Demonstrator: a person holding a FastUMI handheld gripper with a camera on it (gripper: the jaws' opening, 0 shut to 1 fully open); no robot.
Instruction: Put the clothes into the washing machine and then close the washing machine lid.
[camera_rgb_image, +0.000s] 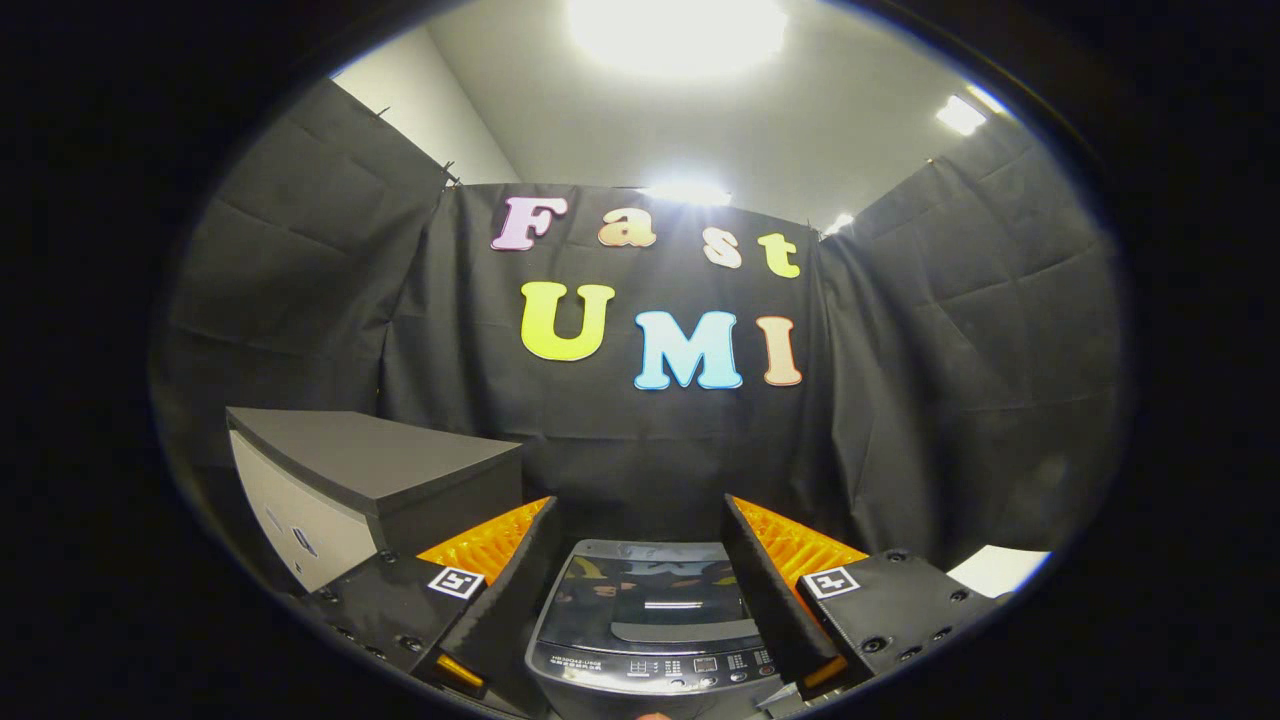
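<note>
Your gripper (640, 520) has its jaws spread wide, nothing held between them; the two black fingers (505, 590) with their orange ribbed backs stand well apart, each carrying a small square marker near its base. Between the fingers, low and close, you have the washing machine (650, 640): a small grey top-loader seen from its front, its dark glossy lid (655, 590) lying flat and shut, with a pale handle strip across the middle of it. The control panel (660, 668) with its rows of little buttons runs along the machine's near edge, just below the lid and nearer to you than the fingertips. Neither finger touches the machine. Beyond and outside your left finger stands a box-shaped cabinet (350, 480) with a dark grey top and a pale side face. Outside your right finger, low down, a bit of a white surface (1000, 570) shows; what it is you cannot tell.
</note>
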